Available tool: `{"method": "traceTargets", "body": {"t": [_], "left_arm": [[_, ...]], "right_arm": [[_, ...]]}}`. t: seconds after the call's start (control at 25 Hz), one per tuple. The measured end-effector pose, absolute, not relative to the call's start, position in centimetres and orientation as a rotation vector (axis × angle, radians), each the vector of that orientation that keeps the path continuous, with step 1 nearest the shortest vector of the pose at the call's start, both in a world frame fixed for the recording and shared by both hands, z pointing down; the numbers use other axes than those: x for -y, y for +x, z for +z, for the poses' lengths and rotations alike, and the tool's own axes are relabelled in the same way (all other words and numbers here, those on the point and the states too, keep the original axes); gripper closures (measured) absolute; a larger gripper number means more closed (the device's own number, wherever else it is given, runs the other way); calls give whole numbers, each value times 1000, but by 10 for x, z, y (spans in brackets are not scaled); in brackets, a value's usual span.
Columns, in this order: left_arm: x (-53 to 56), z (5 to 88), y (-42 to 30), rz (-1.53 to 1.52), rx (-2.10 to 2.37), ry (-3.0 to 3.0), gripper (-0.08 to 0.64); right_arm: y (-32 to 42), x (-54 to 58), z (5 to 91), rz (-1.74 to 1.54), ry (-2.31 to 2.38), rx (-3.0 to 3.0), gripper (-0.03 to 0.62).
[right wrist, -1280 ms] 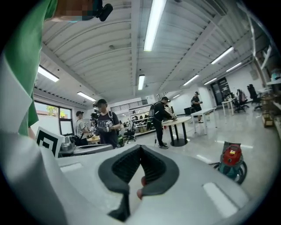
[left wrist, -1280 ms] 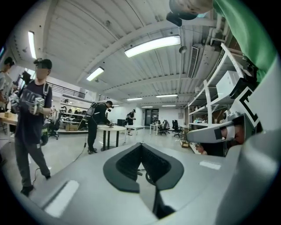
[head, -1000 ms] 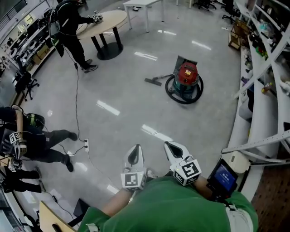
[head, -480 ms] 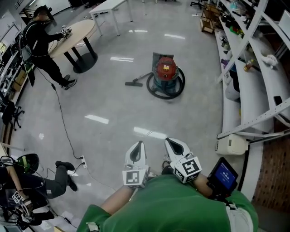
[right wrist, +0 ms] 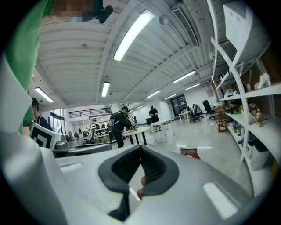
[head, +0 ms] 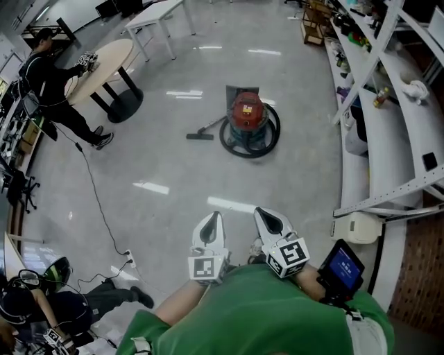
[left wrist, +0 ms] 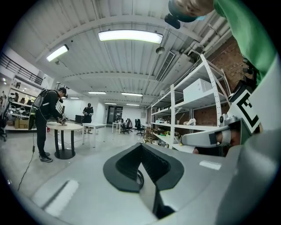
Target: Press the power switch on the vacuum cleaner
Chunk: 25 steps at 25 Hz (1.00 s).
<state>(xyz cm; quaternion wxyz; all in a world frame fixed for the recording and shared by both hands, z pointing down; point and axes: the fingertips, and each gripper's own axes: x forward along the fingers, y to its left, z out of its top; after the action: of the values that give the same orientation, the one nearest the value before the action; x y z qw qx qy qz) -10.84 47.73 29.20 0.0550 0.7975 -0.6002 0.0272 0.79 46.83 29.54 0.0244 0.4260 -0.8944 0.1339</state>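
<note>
The vacuum cleaner (head: 248, 112) stands on the grey floor well ahead of me. It is a red-topped drum ringed by its black hose, and its floor nozzle (head: 200, 136) lies to its left. A small piece of it (right wrist: 190, 153) shows far off in the right gripper view. Both grippers are held close to my chest, far short of the vacuum. My left gripper (head: 211, 218) (left wrist: 141, 163) is shut and holds nothing. Beside it, my right gripper (head: 264, 215) (right wrist: 140, 166) is shut too, also with nothing in it. I cannot make out the power switch at this distance.
Metal shelving (head: 388, 118) runs down the right side. A person (head: 43, 69) stands at a round table (head: 104, 61) at far left, with a white table (head: 156, 12) behind. A cable (head: 97, 197) runs to a power strip (head: 130, 258). Another person (head: 62, 305) sits low at left.
The view has swung: the vacuum now sits further left in the picture and the seated person has slid down to the lower left corner. Both grippers stay shut in the same place.
</note>
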Motion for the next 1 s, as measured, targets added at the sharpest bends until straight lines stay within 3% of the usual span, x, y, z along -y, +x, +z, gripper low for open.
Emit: {"method": "traceTargets", "body": {"t": [0.48, 1.0], "left_arm": [[-413, 281, -51, 104, 1789, 2464, 552], [-330, 299, -56, 90, 1702, 2492, 552]], "right_arm": [[62, -409, 282, 400, 1389, 2787, 591], [55, -333, 297, 421, 1448, 2717, 591]]}}
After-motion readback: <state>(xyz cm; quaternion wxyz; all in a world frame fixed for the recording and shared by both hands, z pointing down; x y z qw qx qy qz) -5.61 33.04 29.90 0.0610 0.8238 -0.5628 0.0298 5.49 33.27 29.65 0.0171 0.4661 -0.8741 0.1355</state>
